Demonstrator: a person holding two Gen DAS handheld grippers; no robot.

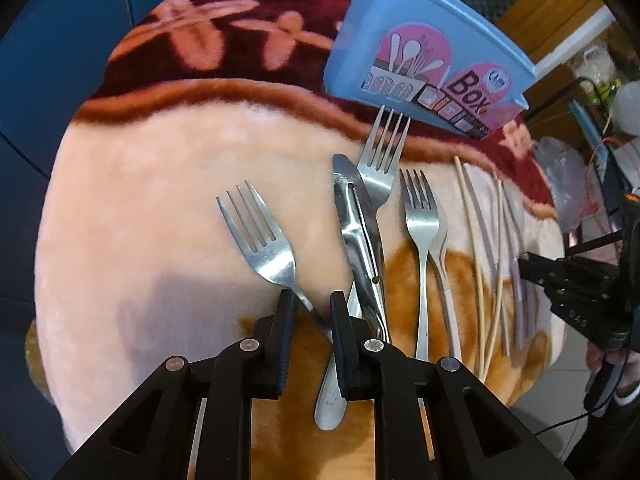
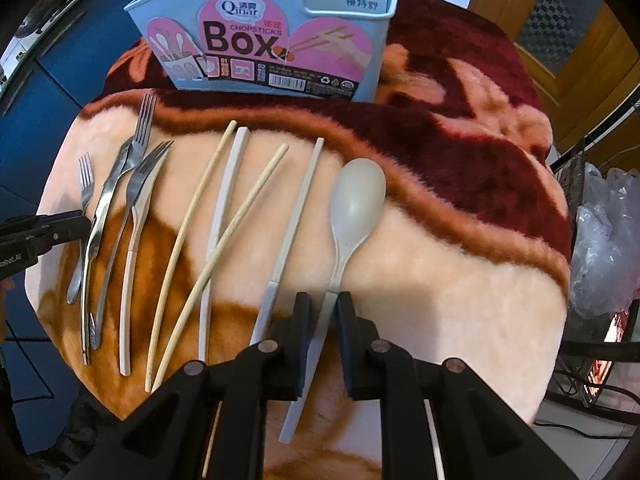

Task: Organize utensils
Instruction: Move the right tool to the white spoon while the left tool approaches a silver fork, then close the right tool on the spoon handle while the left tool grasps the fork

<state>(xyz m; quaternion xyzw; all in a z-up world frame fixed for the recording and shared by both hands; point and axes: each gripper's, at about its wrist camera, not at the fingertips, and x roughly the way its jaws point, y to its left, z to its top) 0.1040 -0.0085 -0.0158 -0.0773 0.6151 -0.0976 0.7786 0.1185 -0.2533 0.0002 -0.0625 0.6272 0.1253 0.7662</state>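
Utensils lie in a row on a plush blanket point(image 2: 440, 280). My left gripper point(image 1: 312, 304) points down over a steel fork point(image 1: 256, 232); the fork's thin handle crosses the narrow gap between the jaws, and the pads are not pressing it. My right gripper point(image 2: 324, 306) straddles the handle of a grey plastic spoon point(image 2: 356, 196), jaws narrowly apart with a slit on the left side. Two more forks point(image 1: 384, 148) point(image 1: 420, 208), a steel knife point(image 1: 356, 220) and several chopsticks point(image 2: 224, 200) lie between them. A blue chopsticks box point(image 2: 256, 40) stands upright behind.
The blanket's edge drops off close below both grippers and on the left, over a blue surface point(image 1: 60, 80). Clear plastic bags point(image 2: 608, 240) and a glowing heater point(image 2: 612, 340) stand to the right, with black cables on the floor. A wooden door point(image 2: 560, 20) is behind.
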